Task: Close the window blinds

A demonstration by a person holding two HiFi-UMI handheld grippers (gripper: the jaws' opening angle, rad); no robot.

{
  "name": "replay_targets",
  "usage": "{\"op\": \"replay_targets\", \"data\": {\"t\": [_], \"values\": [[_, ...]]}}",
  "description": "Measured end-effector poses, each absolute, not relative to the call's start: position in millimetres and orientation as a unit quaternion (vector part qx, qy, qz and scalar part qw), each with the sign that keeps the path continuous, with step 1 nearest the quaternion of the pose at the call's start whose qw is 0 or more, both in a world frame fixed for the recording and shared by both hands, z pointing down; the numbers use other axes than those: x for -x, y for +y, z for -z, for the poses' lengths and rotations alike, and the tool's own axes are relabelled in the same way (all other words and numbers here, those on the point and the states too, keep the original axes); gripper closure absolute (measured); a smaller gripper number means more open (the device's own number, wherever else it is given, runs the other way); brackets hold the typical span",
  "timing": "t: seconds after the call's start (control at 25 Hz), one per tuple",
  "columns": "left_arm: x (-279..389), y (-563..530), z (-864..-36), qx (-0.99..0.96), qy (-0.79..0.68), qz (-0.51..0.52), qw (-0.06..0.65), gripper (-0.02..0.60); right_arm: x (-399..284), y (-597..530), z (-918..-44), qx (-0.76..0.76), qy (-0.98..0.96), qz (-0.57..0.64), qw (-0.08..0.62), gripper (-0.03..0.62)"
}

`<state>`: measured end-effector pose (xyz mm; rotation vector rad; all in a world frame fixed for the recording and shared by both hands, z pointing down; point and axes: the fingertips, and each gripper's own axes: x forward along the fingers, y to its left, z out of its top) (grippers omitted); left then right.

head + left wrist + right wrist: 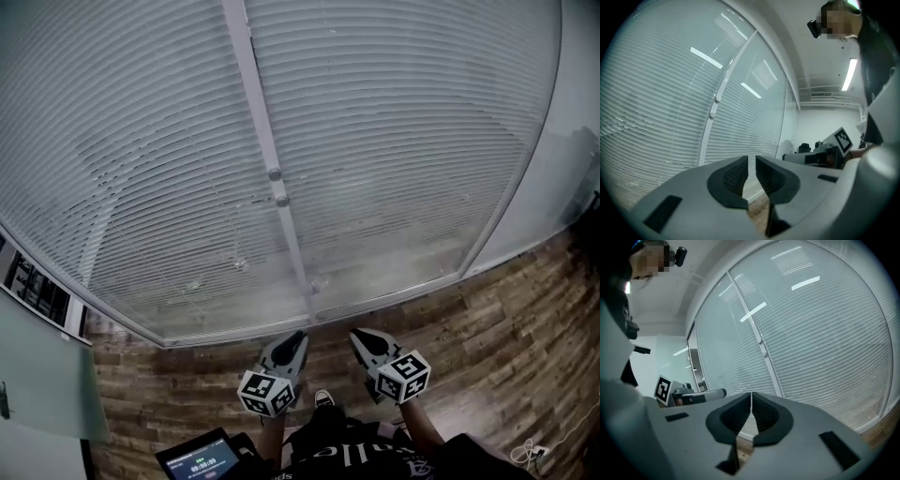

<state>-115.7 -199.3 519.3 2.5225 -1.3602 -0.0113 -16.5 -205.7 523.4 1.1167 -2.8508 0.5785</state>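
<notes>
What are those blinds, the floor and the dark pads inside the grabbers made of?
Blinds: thin pale slats with a matte look, likely aluminium or plastic. They sit behind a shiny pane that throws reflections, so probably glass.
Floor: brown planks with visible grain, either wood or wood-look laminate.
Pads: black, ribbed and dull, probably rubber.

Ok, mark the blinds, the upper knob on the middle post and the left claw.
blinds (141, 169): head view, slats of the left pane.
upper knob (274, 173): head view, its round face.
left claw (298, 337): head view, midway between its tips.
</notes>
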Motion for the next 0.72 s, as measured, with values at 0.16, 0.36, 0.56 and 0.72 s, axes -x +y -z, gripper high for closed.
{"op": "replay_targets", "data": {"t": [0.16, 0.36, 0.56, 0.72], "values": [[77, -131, -518, -0.869, -0.478, 0.004, 0.13, 0.528, -17, -146, -522, -0.355, -0.918, -0.179, 0.012, 0.576], [28, -32, -528, -0.863, -0.485, 0.006, 0.142, 0.528, -61, -64, -528, -0.356, -0.917, -0.181, 0.014, 0.576], [10, 25, -526, -0.86, -0.491, -0.003, 0.14, 0.528, -77, -14, -523, -0.353, -0.917, -0.187, 0.003, 0.576], [10, 56, -517, -0.859, -0.494, 0.001, 0.131, 0.528, -74, 22, -517, -0.351, -0.918, -0.184, -0.001, 0.576]]}}
